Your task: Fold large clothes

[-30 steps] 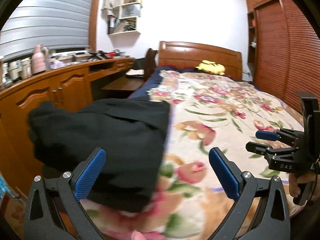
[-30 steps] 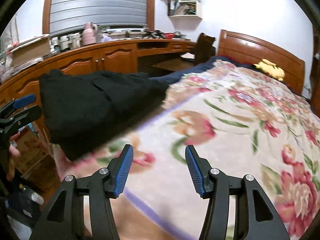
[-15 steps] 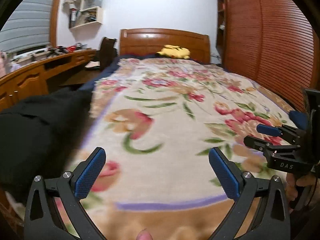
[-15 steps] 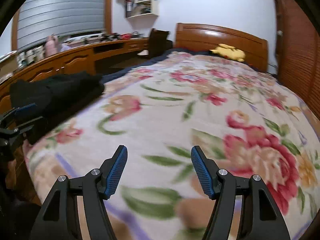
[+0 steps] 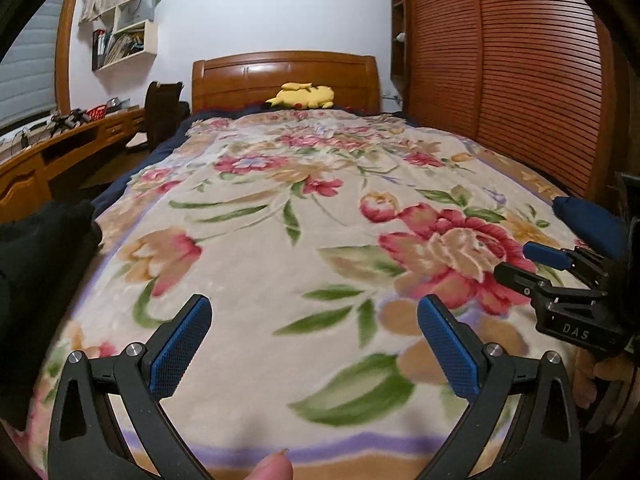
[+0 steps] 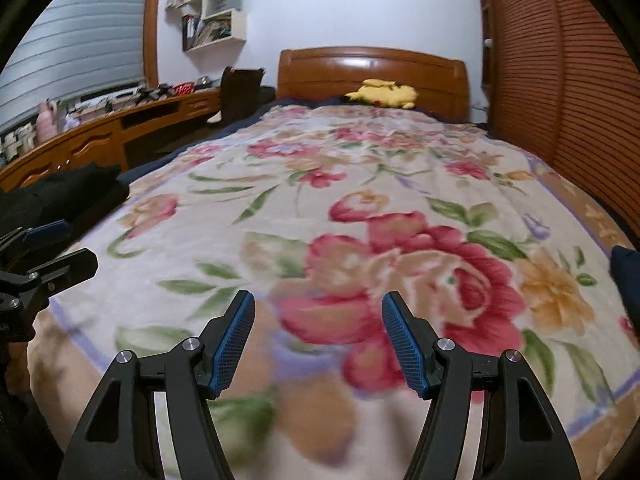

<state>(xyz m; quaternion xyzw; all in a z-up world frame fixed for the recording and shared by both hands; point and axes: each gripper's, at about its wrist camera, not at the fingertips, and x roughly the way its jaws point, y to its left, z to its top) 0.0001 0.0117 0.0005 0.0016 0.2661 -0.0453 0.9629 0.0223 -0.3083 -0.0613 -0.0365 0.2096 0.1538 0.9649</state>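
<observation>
A folded black garment [image 5: 44,240] lies on the left edge of the bed, also seen in the right wrist view [image 6: 68,188]. A dark blue cloth [image 5: 588,224] sits at the bed's right edge [image 6: 626,276]. My left gripper [image 5: 314,304] hovers open over the floral blanket [image 5: 280,240], nothing between its blue pads. My right gripper [image 6: 319,298] is open too, over a big red flower, and empty. Each gripper shows in the other's view: the right gripper [image 5: 520,260] at the right, the left gripper [image 6: 68,244] at the left beside the black garment.
A wooden headboard [image 5: 284,76] with a yellow plush toy [image 5: 302,96] closes the far end. A long wooden desk [image 6: 100,140] and a dark chair [image 5: 162,108] line the left side. Slatted wardrobe doors [image 5: 520,80] run along the right.
Both views have swung right, from the black garment to the middle of the bed. The black garment now sits at the left edge. The right gripper's jaws stand slightly wider.
</observation>
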